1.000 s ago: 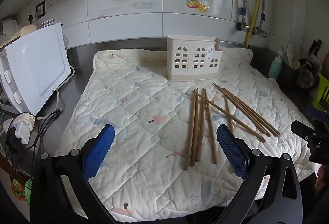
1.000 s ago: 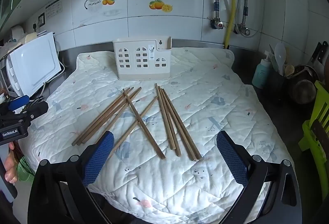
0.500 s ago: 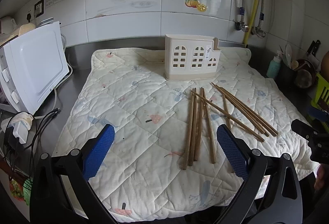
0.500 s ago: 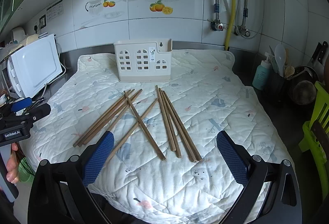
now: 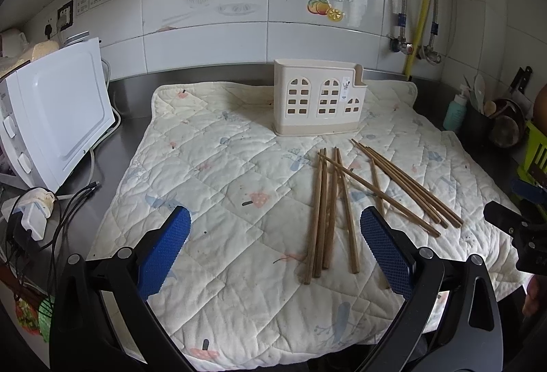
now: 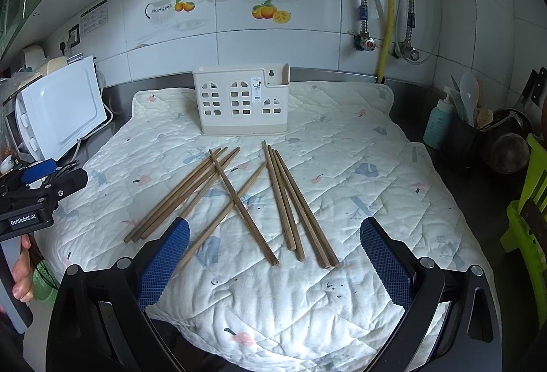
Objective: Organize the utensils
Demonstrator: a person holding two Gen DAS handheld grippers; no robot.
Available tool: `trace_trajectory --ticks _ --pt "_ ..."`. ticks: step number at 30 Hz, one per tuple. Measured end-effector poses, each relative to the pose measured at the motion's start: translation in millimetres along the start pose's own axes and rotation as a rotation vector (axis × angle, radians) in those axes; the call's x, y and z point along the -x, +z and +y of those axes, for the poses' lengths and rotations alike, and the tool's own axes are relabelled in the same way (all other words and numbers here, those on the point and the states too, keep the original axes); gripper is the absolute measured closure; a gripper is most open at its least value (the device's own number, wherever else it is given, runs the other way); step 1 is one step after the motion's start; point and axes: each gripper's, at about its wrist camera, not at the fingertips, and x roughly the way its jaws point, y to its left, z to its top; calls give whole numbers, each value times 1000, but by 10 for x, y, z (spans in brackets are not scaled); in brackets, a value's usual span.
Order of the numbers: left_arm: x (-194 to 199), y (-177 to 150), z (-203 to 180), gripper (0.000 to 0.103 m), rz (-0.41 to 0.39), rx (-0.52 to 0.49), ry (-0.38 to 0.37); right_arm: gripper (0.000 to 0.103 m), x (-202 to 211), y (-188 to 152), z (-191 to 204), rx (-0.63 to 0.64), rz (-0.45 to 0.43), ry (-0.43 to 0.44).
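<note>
1. Evidently, over the last second both views have drawn slightly back and up; nothing on the quilted mat (image 6: pixel 359 146) has shifted; no chopstick is lifted, so I judge the task not yet begun.
2. Left gripper (image 5: pixel 275 245): jaws wide apart, empty, hovering near the left-hand bundle of chopsticks (image 5: pixel 323 211).
3. Right gripper (image 6: pixel 275 257): jaws wide apart, empty, above the crossed chopsticks (image 6: pixel 239 201).
4. Utensil holder (image 6: pixel 241 105): upright at the mat's far side, apparently empty.
5. Room: open mat ahead; a white appliance (image 5: pixel 58 112) and cables (image 5: pixel 41 218) crowd the left tabletop edge; a bottle (image 6: pixel 439 122) and pots (image 6: pixel 506 146) crowd the right.
</note>
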Motion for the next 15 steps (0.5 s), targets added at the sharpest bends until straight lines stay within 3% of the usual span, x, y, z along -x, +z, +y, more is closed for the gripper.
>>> trace_trajectory --ticks 15 --pt "-25 28 35 5 4 7 3 6 -19 0 -2 -4 -1 13"
